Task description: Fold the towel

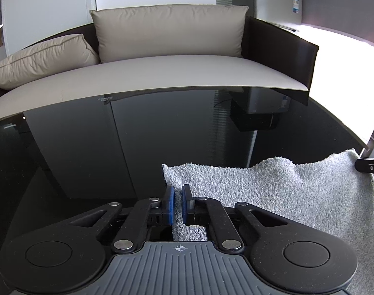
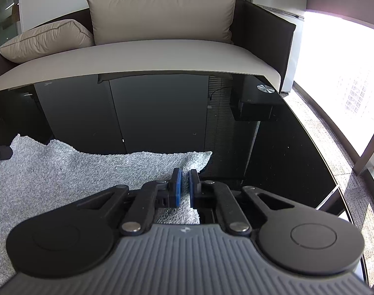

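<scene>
The grey towel (image 1: pixel 273 196) lies on the glossy black desk (image 1: pixel 88 159), its far edge rumpled and raised in waves. In the left wrist view the towel fills the area from 3 to 5 o'clock. In the right wrist view it fills the area from 7 to 9 o'clock.

The left gripper (image 1: pixel 177 196) sits at the towel's left corner. Its blue-padded fingers (image 1: pixel 170 204) are drawn nearly together, pinching the towel edge that runs up between them.

The right gripper (image 2: pixel 185 183) sits at the towel's right corner. Its fingers (image 2: pixel 178 186) are likewise nearly together, nipping a fold of the cloth.

Beyond the desk, at 12 o'clock, stands a beige sofa (image 1: pixel 162 73) with two cushions (image 1: pixel 169 32).
</scene>
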Demonstrator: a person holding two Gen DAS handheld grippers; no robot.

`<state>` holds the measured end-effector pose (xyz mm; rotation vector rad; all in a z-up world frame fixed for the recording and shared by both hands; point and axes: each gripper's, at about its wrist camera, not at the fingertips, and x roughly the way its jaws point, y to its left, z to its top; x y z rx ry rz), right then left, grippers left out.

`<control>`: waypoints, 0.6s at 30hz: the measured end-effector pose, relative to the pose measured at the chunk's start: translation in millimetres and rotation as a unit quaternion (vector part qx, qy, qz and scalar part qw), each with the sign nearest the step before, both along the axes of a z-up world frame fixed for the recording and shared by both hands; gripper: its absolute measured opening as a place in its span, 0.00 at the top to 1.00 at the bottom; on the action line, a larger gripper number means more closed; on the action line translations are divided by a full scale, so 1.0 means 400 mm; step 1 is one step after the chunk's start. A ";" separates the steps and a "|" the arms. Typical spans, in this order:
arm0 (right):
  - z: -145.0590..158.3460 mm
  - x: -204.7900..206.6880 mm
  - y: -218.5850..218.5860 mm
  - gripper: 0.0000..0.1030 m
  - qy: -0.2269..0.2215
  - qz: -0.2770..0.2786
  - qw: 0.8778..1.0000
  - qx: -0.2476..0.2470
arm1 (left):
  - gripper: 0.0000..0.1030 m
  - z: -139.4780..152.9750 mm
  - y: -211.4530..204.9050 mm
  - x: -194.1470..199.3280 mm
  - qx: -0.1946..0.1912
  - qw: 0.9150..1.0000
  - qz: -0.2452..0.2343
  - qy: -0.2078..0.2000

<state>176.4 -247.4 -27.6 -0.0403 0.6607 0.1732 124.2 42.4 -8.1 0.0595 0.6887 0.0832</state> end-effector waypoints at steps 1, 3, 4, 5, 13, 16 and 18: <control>0.000 0.002 0.001 0.97 0.000 0.001 1.000 -0.001 | 0.95 0.001 -0.003 0.002 0.003 1.000 0.002 0.000; -0.001 0.005 0.003 0.97 -0.004 -0.001 1.000 -0.005 | 0.95 0.002 -0.006 0.008 0.007 1.000 0.007 0.001; -0.001 0.007 0.001 0.97 -0.005 -0.003 1.000 -0.004 | 0.96 0.002 -0.006 0.010 0.007 1.000 0.010 0.000; -0.002 0.010 0.000 0.97 -0.005 -0.004 1.000 -0.003 | 0.96 0.002 -0.005 0.012 0.008 1.000 0.011 0.000; -0.003 0.023 -0.005 0.97 -0.005 -0.008 1.000 -0.008 | 0.96 0.004 -0.006 0.020 0.010 1.000 0.019 -0.001; -0.004 0.014 0.002 0.97 -0.006 0.004 1.000 -0.014 | 0.95 0.006 -0.003 0.019 0.007 1.000 0.019 -0.002; -0.004 0.003 0.012 0.97 -0.008 0.013 1.000 -0.026 | 0.95 0.006 -0.002 0.018 0.006 1.000 0.018 -0.003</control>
